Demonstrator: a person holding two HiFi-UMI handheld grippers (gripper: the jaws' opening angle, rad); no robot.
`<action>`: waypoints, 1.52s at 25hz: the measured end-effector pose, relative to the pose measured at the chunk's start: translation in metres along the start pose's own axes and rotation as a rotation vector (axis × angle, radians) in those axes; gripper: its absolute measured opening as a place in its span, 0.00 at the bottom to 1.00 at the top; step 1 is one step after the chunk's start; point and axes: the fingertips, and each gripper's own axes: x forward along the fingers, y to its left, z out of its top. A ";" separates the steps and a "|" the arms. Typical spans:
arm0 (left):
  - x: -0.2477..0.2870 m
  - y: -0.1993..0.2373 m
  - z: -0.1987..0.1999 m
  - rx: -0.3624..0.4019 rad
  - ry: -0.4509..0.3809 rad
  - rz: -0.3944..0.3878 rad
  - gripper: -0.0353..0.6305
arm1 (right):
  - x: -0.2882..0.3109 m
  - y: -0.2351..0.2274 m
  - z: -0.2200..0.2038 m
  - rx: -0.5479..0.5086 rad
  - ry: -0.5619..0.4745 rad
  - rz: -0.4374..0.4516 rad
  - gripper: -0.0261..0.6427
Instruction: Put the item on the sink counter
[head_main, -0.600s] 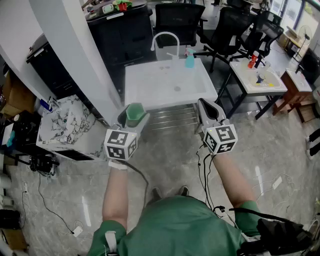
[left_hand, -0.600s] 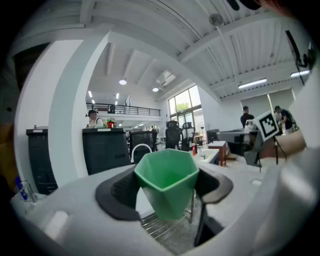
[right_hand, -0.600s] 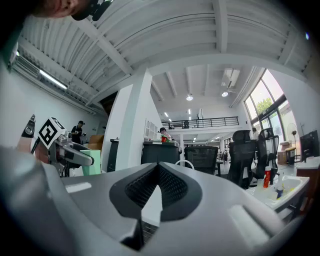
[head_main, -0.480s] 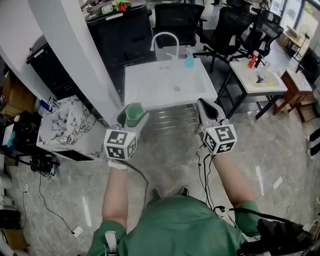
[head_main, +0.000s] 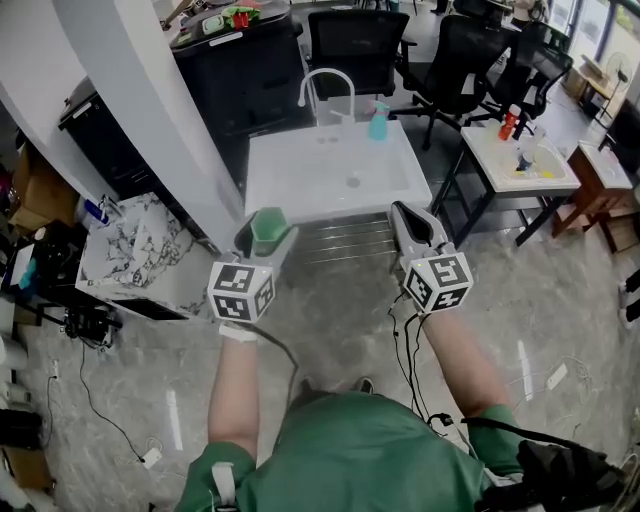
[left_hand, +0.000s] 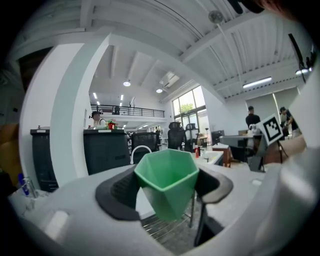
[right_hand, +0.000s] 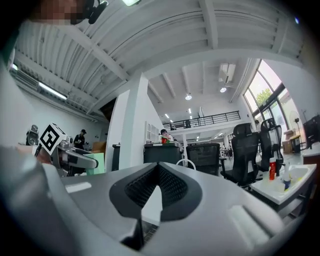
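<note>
A green faceted cup (head_main: 268, 229) is clamped upright between the jaws of my left gripper (head_main: 266, 232); in the left gripper view the cup (left_hand: 167, 181) fills the gap between the black pads (left_hand: 119, 191). My right gripper (head_main: 409, 221) is shut with nothing in it, its pads (right_hand: 176, 189) meeting at the tips. Both grippers hover above the floor just short of the white sink counter (head_main: 285, 185), which has a curved tap (head_main: 328, 82) and a blue bottle (head_main: 378, 119) at its far edge.
A wire shelf (head_main: 340, 238) sits under the sink's near edge. A white pillar (head_main: 150, 110) rises at the left with a marble-topped stand (head_main: 135, 250) beside it. Black office chairs (head_main: 362, 45) stand behind the sink. A second white table (head_main: 520, 160) with bottles is at the right.
The view has shifted slightly; the sink and grippers sit a little closer together. The cup stays held in the left gripper.
</note>
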 end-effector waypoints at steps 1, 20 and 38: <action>0.003 -0.004 0.001 -0.004 -0.002 0.004 0.53 | -0.002 -0.003 -0.001 0.010 -0.001 0.005 0.04; 0.094 0.050 -0.010 -0.001 0.011 0.041 0.52 | 0.063 -0.079 -0.028 0.018 0.031 -0.056 0.04; 0.175 0.260 -0.033 -0.031 0.011 0.044 0.52 | 0.238 -0.131 -0.062 0.035 0.114 -0.162 0.04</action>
